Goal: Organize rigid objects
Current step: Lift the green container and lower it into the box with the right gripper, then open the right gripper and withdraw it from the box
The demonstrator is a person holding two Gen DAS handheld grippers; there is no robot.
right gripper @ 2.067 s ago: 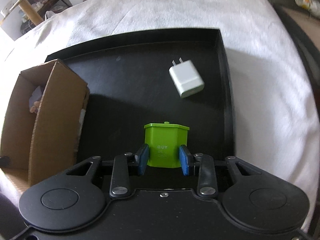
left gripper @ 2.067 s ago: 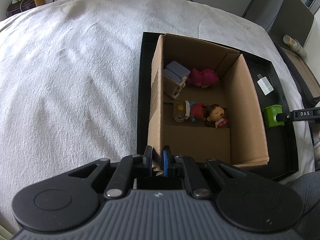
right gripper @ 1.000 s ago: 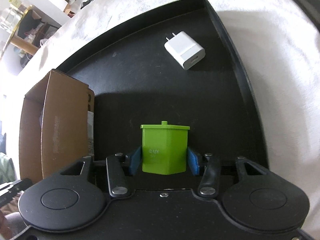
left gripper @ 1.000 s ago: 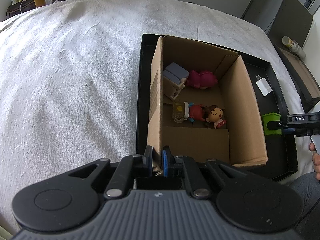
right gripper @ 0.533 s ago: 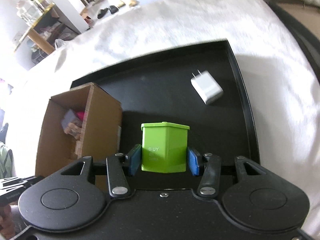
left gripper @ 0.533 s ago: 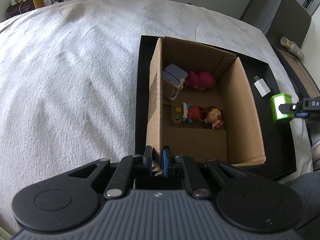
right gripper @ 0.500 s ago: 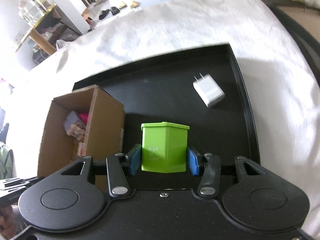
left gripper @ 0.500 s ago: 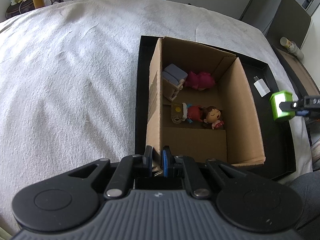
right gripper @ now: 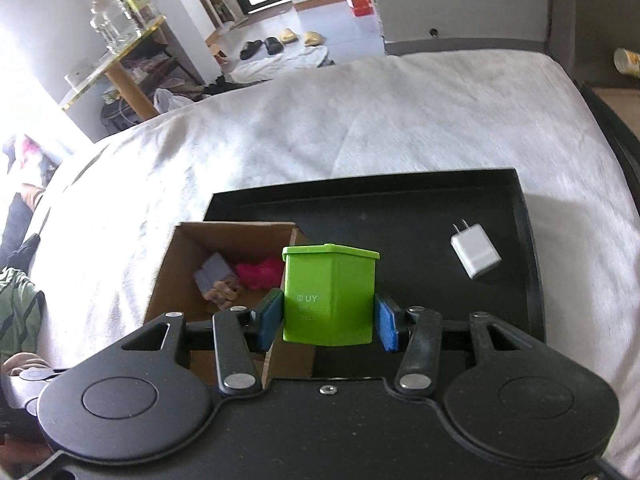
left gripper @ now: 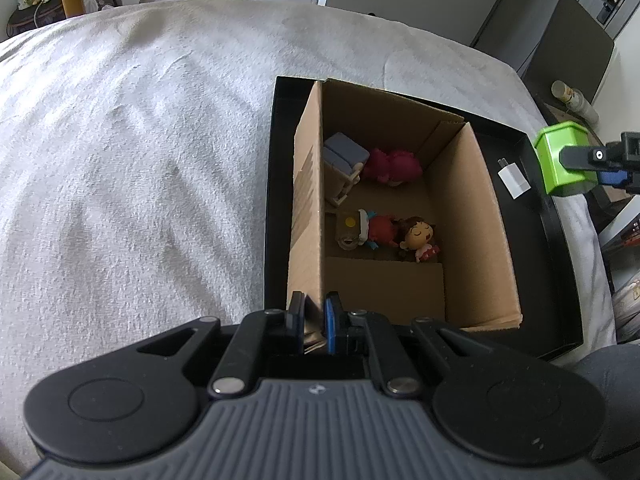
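My right gripper point(right gripper: 327, 322) is shut on a green toy bin point(right gripper: 330, 296) and holds it in the air above the black tray point(right gripper: 400, 200), beside the right wall of the cardboard box point(right gripper: 176, 276). The bin also shows at the right edge of the left wrist view point(left gripper: 562, 164). My left gripper point(left gripper: 314, 322) is shut on the near-left wall of the cardboard box point(left gripper: 308, 208). Inside lie a doll figure point(left gripper: 416, 236), a pink toy point(left gripper: 394, 166) and a small grey-blue toy point(left gripper: 344, 156). A white charger point(right gripper: 475, 255) lies on the tray.
The black tray point(left gripper: 272, 184) sits on a white blanket point(left gripper: 140, 160) on a bed. A dark side table with a can point(left gripper: 574, 98) stands at the right. Furniture and slippers point(right gripper: 280, 42) are on the floor beyond.
My right gripper has lifted the green bin higher off the tray and carried it left toward the box. The left gripper has kept its hold on the box wall.
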